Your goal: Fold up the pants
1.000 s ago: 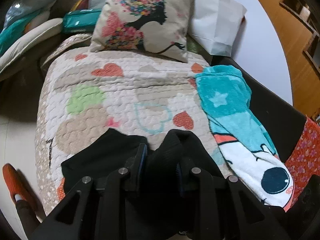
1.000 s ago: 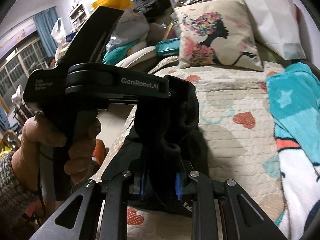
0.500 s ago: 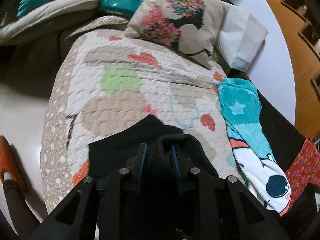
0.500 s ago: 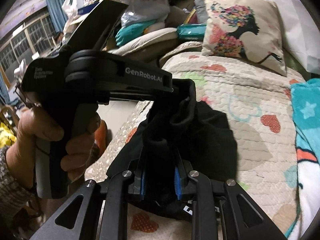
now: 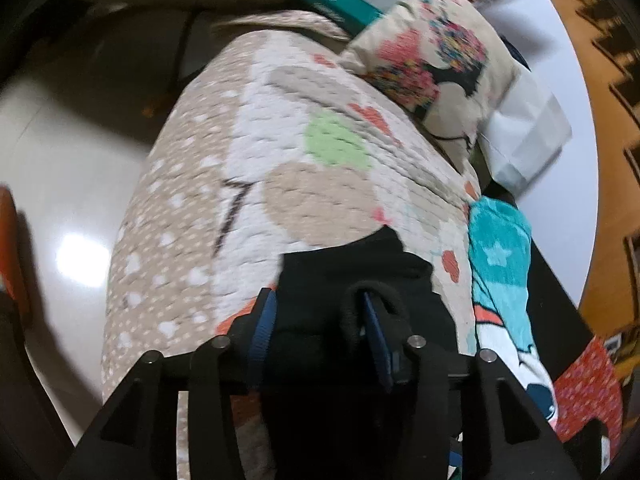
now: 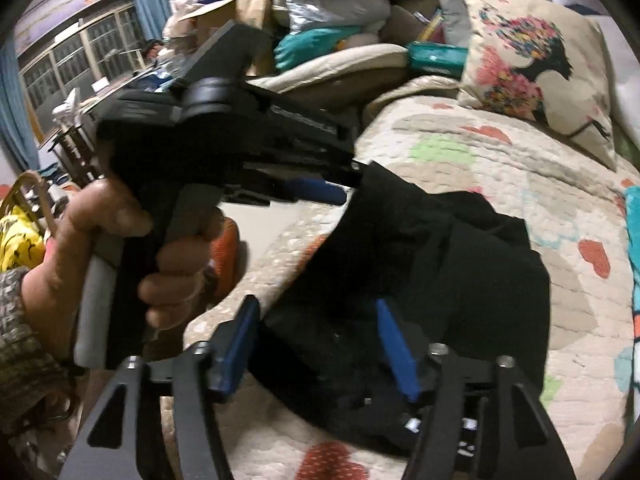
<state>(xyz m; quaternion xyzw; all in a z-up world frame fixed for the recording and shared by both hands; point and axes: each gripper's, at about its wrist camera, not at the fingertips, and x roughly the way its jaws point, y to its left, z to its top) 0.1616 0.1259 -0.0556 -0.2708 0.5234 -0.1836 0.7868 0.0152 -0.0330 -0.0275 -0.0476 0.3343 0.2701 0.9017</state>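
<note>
The black pants [image 5: 356,276] lie bunched and partly folded on the quilted bed cover [image 5: 280,168] near its front left edge; they also show in the right wrist view [image 6: 432,264]. My left gripper [image 5: 316,320] is open, its blue pads apart, with a loop of black cloth hanging over the right pad. In the right wrist view the left gripper [image 6: 340,184] sits at the upper left edge of the pants, held by a hand. My right gripper [image 6: 320,344] is open, its fingers spread over the near part of the pants.
A cream pillow with a floral silhouette [image 6: 536,64] lies at the head of the bed. A teal cartoon blanket [image 5: 500,264] lies along the right side. White tiled floor [image 5: 72,200] runs along the bed's left edge. Piled bags and clothes [image 6: 328,8] stand behind.
Both grippers have opened and let go of the pants, which dropped from a raised bunch onto the quilt. The left gripper has swung left and lower.
</note>
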